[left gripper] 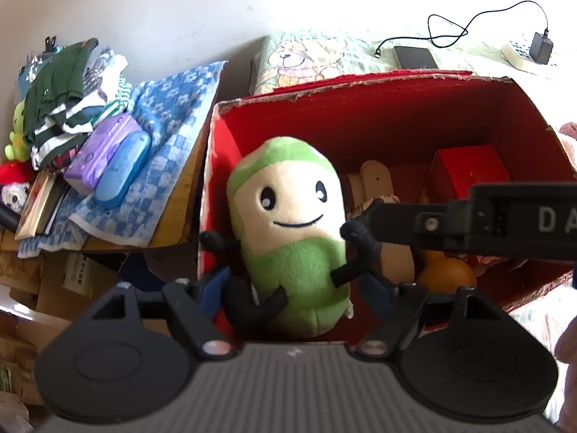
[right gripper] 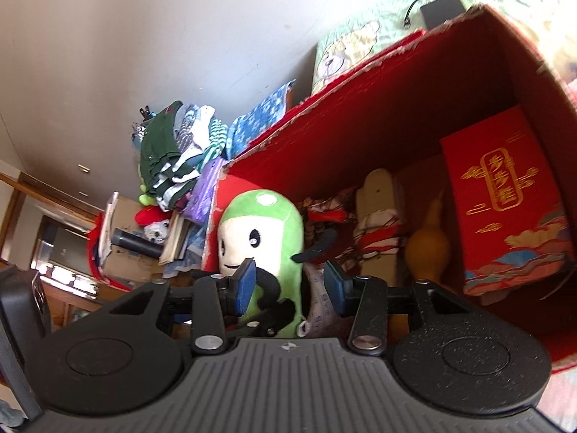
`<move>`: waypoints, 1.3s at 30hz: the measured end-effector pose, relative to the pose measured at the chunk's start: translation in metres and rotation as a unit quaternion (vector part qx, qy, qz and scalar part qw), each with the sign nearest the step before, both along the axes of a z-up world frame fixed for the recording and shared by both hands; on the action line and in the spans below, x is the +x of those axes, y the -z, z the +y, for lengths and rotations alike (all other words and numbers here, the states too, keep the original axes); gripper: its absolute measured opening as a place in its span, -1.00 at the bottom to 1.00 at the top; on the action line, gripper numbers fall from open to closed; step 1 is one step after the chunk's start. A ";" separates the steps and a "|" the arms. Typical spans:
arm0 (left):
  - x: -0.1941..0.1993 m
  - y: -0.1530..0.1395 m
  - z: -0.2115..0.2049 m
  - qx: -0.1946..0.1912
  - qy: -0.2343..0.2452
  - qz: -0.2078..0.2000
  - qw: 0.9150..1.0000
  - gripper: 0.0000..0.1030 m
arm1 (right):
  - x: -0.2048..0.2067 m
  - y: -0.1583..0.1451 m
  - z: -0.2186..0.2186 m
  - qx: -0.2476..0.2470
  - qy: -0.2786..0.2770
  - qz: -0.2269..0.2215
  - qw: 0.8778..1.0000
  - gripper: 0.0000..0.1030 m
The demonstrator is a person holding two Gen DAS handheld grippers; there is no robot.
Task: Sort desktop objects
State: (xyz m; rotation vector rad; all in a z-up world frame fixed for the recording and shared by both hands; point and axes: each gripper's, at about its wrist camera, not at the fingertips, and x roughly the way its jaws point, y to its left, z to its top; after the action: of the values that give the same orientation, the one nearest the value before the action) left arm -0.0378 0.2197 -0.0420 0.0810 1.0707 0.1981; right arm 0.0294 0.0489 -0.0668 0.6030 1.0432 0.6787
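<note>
The plush toy is a green, capsule-shaped figure with a cream face, two black eyes, a thin smile, and thin black arms and legs. It stands upright inside the red box, against the box's left wall, its long axis running vertical and its face turned toward the left wrist camera.

The left gripper sits low at the toy's base with its blue-padded fingers spread on either side of the body; they look parted and not pressing, though the toy's legs hide the pad faces, so contact is hard to judge. The right gripper has its blue pads apart; the toy's black arm curls just ahead of the left pad, and nothing is clamped between them. In the left wrist view, the right gripper's black finger reaches in from the right to the toy's arm.

Beyond the right gripper, deeper in the box, stand a pale wooden piece, an orange gourd and a red gift carton with gold characters. Left of the box, outside it, a blue checked towel carries a blue case and a purple packet, beside a pile of folded clothes.
</note>
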 end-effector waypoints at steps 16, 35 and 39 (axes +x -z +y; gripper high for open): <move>-0.001 -0.002 -0.011 0.027 -0.030 -0.003 0.999 0.57 | -0.021 -0.007 -0.024 -0.082 0.040 -0.065 0.994 -0.09; -0.004 -0.014 -0.045 0.072 -0.111 -0.019 0.991 0.65 | -0.018 -0.013 -0.057 -0.093 -0.020 -0.079 0.992 -0.08; -0.006 -0.015 -0.049 0.076 -0.119 -0.018 0.990 0.74 | -0.017 -0.013 -0.057 -0.092 -0.035 -0.080 0.992 -0.08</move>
State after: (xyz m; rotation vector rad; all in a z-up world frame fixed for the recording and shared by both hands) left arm -0.0433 0.1709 -0.0271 0.0858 1.0262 0.4940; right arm 0.0123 -0.0082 -0.0537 0.3469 0.9679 0.6725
